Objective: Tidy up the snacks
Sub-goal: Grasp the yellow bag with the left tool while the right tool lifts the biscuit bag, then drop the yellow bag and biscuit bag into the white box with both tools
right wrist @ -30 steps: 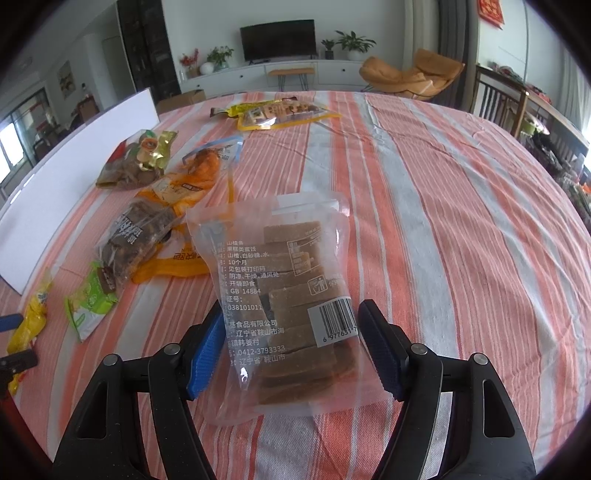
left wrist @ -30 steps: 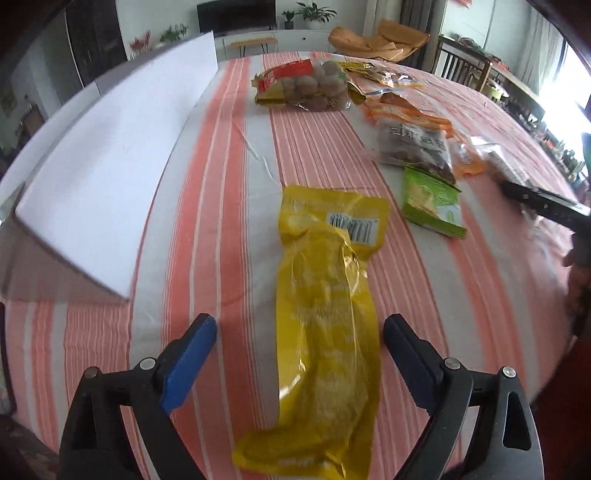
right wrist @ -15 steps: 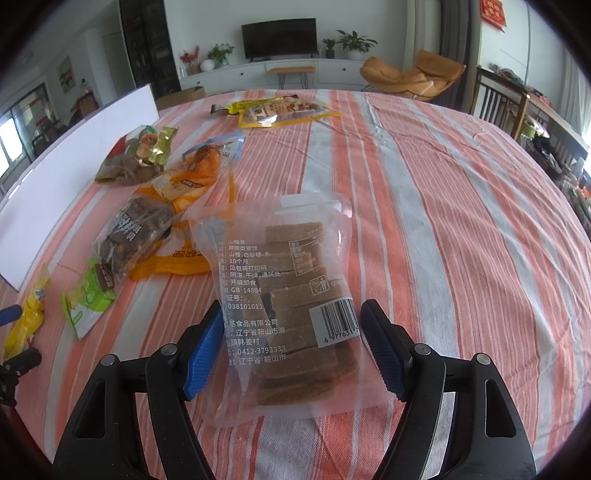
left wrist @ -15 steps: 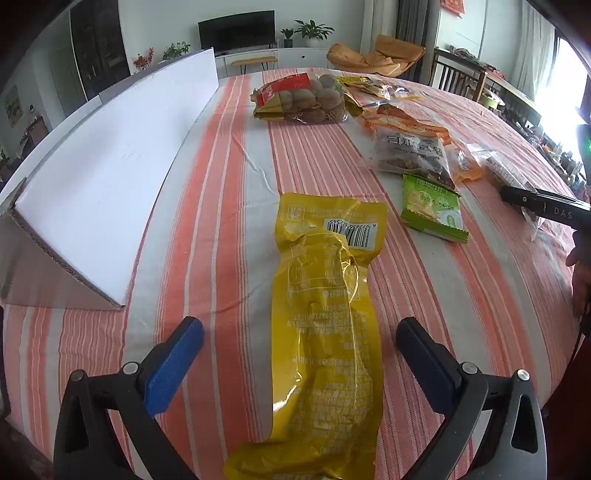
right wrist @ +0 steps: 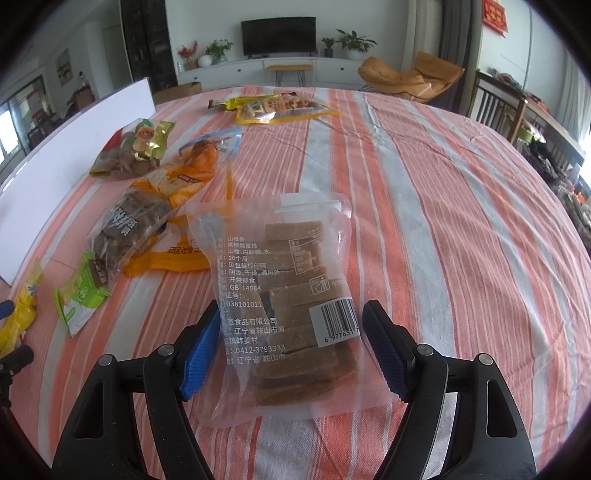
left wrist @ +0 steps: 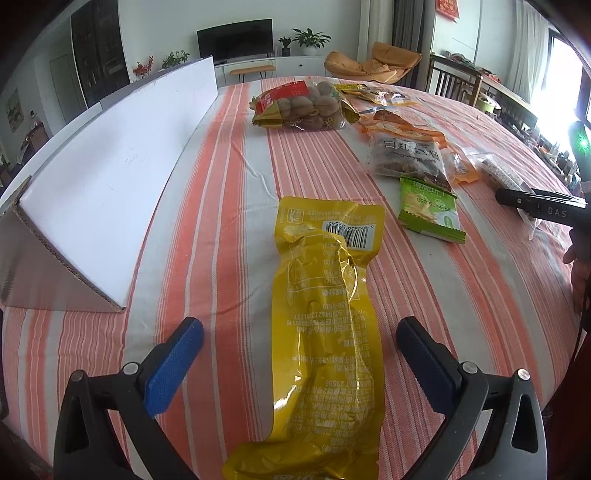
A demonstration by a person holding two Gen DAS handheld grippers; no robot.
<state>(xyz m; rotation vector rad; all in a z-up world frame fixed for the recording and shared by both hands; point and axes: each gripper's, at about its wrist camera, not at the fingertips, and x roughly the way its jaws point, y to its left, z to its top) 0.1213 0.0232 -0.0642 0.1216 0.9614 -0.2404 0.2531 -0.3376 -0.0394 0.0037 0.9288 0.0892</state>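
Striped orange, white and grey cloth (right wrist: pixel 424 177) covers the round table, and a living room with a television (right wrist: pixel 279 36) and an orange lounge chair (right wrist: pixel 410 79) is seen behind it.

In the left wrist view, the left gripper (left wrist: pixel 299 338) is held with its jaws spread wide, and no pad is touching anything. Between the blue pads, a long yellow packet (left wrist: pixel 325 325) is laid flat on the cloth with its barcode end pointing away. Further out to the right, a small green packet (left wrist: pixel 430 208) is seen, and beyond it a clear bag of dark brown snacks (left wrist: pixel 404 158) lies over an orange-printed bag (left wrist: pixel 410 131). A bag of round brown nuts (left wrist: pixel 301 105) is placed near the far side. A white cardboard panel (left wrist: pixel 103 184) is stood at a slant along the left edge of the table.

In the right wrist view, the right gripper (right wrist: pixel 290 332) is likewise held apart, its pads set on either side of a clear bag of brown slabs (right wrist: pixel 284 291); the left pad is just beside the bag's edge, though contact cannot be confirmed. The bag is laid flat, label side up. To its left the green packet (right wrist: pixel 83 299) and the yellow packet (right wrist: pixel 22 310) are seen, and a flat yellow-trimmed packet (right wrist: pixel 280 107) lies at the far side.
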